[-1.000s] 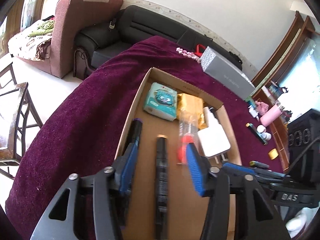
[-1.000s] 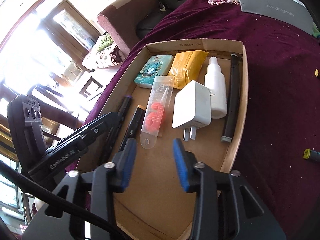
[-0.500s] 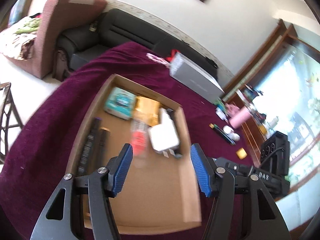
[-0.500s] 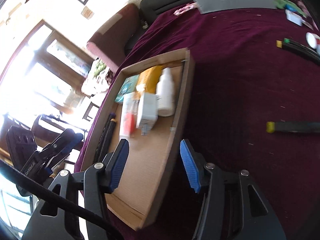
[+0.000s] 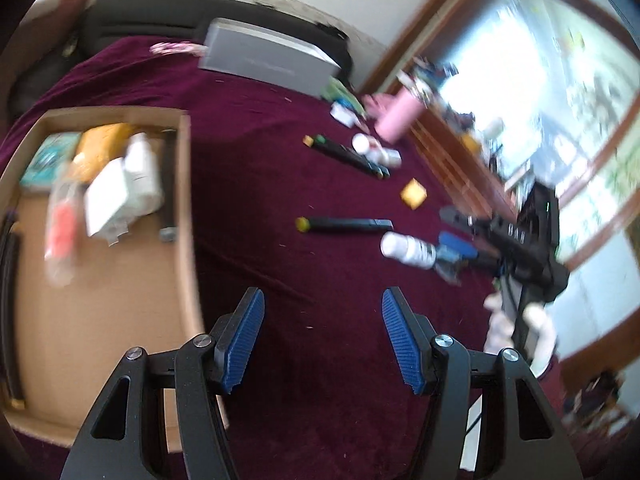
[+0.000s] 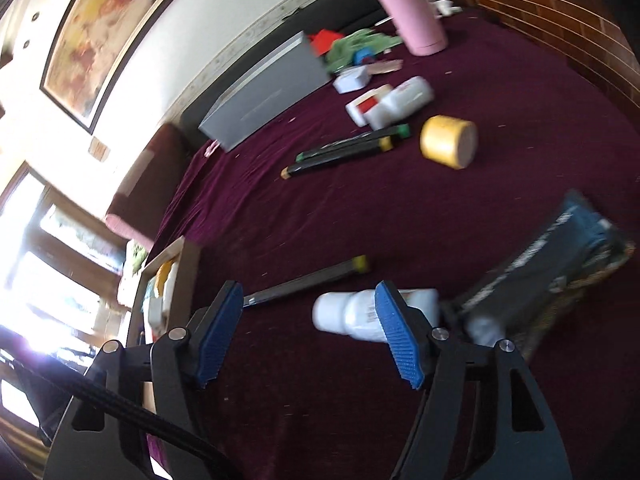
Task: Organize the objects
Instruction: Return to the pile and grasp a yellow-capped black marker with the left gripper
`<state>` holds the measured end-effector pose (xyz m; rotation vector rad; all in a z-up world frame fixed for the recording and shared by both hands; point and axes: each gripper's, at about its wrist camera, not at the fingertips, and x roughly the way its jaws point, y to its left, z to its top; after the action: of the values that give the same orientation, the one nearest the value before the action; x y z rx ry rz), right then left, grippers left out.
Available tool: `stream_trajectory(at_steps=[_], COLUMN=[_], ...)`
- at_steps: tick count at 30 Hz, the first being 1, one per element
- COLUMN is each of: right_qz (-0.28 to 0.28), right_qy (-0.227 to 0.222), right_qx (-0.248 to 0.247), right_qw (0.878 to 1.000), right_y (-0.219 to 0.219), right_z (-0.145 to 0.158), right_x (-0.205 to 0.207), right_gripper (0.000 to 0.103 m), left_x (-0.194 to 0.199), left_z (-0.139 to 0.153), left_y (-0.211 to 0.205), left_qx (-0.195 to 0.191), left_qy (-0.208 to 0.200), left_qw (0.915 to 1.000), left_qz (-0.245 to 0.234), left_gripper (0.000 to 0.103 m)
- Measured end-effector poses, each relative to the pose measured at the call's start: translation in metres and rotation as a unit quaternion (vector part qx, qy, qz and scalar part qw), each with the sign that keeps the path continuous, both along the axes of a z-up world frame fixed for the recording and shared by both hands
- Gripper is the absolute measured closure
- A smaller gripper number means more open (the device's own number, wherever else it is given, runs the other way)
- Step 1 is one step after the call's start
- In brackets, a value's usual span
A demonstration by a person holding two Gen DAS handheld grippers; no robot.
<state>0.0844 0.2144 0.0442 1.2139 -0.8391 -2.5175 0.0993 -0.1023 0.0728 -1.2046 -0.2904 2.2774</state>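
Cardboard forms the shallow tray (image 5: 185, 184) seen at the left of the left wrist view, on maroon cloth (image 5: 260, 152); a white charger (image 5: 106, 196) and what seems to be a white bottle (image 5: 140, 172) lie blurred inside. The left gripper (image 5: 322, 336) is held with fingers spread, empty, above bare cloth. Further right, a yellow-capped marker (image 5: 344, 224) lies beside a white bottle on the cloth (image 5: 406, 249). The right gripper (image 6: 308, 334) is likewise spread and empty, that bottle just beyond its right finger.
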Motion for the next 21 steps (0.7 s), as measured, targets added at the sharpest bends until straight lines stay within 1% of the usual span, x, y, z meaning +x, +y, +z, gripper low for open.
stream_trajectory(at_steps=[2, 4, 6, 8, 9, 12, 14, 16, 18, 19, 20, 21], right_qz=[-0.01, -0.015, -0.016, -0.015, -0.014, -0.01, -0.008, -0.006, -0.001, 0.0, 0.001, 0.002], right_qy=[0.002, 0.007, 0.017, 0.034, 0.043, 0.062, 0.07, 0.07, 0.066, 0.069, 0.072, 0.074], right_qx=[-0.001, -0.005, -0.014, -0.025, -0.028, -0.039, -0.048, -0.058, -0.067, -0.071, -0.077, -0.084], right_qw=[1.0, 1.0, 1.0, 0.999, 0.999, 0.997, 0.996, 0.996, 0.996, 0.995, 0.994, 0.994], right_y=[0.014, 0.017, 0.018, 0.017, 0.018, 0.024, 0.027, 0.029, 0.03, 0.03, 0.031, 0.032], right_z=[-0.004, -0.009, -0.015, -0.02, -0.022, -0.024, -0.025, -0.028, -0.032, -0.031, -0.031, -0.031], right_x=[-0.001, -0.003, -0.008, -0.015, -0.015, -0.011, -0.007, -0.006, -0.007, -0.006, -0.005, -0.004], right_gripper=[0.035, 0.035, 0.035, 0.035, 0.035, 0.035, 0.034, 0.031, 0.03, 0.029, 0.028, 0.028], left_x=[0.0, -0.009, -0.016, -0.027, -0.035, -0.053, -0.073, -0.086, -0.093, -0.095, -0.094, -0.093], left_z=[0.003, 0.006, 0.008, 0.004, 0.0, -0.012, -0.027, -0.04, -0.055, -0.061, -0.059, -0.06], left_y=[0.022, 0.046, 0.067, 0.088, 0.1, 0.125, 0.141, 0.15, 0.16, 0.162, 0.161, 0.16], left_qx=[-0.036, -0.073, -0.093, -0.12, -0.141, -0.182, -0.203, -0.223, -0.254, -0.259, -0.241, -0.234], left_qy=[0.017, 0.032, 0.046, 0.059, 0.065, 0.079, 0.074, 0.07, 0.065, 0.056, 0.055, 0.037], left_qw=[0.9991, 0.9962, 0.9928, 0.9879, 0.9837, 0.9737, 0.9684, 0.9628, 0.9544, 0.9528, 0.9575, 0.9592], left_qz=[-0.017, -0.035, -0.06, -0.079, -0.091, -0.112, -0.125, -0.135, -0.143, -0.149, -0.148, -0.154], left_gripper=[0.048, 0.048, 0.048, 0.048, 0.048, 0.048, 0.048, 0.048, 0.048, 0.051, 0.059, 0.064])
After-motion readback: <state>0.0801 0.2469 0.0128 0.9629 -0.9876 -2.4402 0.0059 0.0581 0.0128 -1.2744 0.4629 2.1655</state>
